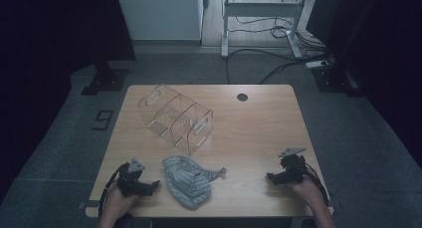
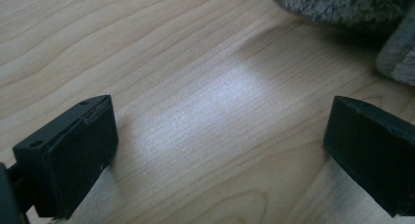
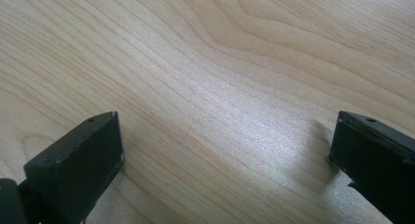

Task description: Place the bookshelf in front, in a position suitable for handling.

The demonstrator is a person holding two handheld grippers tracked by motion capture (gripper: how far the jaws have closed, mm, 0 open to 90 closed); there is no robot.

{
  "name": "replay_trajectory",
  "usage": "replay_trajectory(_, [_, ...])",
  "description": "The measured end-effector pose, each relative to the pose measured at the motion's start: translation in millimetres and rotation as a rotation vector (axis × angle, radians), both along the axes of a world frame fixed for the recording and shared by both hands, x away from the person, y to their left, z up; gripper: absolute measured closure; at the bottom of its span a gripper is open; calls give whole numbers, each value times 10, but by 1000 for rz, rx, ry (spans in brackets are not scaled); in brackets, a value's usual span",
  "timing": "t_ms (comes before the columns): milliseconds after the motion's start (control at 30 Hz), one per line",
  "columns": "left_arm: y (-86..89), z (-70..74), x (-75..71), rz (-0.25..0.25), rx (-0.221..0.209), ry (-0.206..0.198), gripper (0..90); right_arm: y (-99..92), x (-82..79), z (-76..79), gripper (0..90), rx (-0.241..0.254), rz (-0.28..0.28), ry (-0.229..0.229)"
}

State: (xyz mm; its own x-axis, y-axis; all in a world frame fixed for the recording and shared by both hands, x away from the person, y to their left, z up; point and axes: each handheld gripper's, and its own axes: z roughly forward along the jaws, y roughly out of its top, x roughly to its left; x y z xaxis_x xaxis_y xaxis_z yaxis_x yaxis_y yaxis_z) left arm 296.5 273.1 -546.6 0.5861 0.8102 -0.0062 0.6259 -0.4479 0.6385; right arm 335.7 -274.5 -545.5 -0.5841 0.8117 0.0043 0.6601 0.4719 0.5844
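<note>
The grey striped cloth (image 1: 189,180) lies crumpled on the near part of the wooden table (image 1: 259,133), a little left of its middle, with one thin corner trailing off to the right. Your left gripper (image 1: 153,184) sits just left of that cloth, low over the table near its near left corner, pointing right toward the fabric but not touching it; its jaws stand wide apart with nothing between them. In the left gripper view the fuzzy grey edge of the cloth (image 2: 342,9) shows at the far right, just beyond the jaws, and bare wood lies between them. Your right gripper (image 1: 271,177) is well apart from the cloth, over by the near right edge of the table, pointing left, and its jaws are likewise spread wide over bare wood. Farther back, beyond the cloth and left of the table's middle, stands a clear plastic organiser (image 1: 175,117) with several compartments, set at an angle. A small dark round hole (image 1: 242,97) marks the far side of the tabletop.
</note>
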Motion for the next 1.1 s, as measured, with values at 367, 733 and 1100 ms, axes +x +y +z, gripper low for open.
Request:
replay_trajectory(367, [-14, -19, 31, 5, -12, -21, 0, 11, -9, 0, 0, 0, -23, -1])
replay_trajectory(733, [-18, -21, 45, 2, -15, -22, 0, 17, 25, 25, 0, -17, -8, 31])
replay_trajectory(1100, [-20, -22, 52, 1, -15, -23, 0, 54, -23, 145, 0, 19, 30, 7])
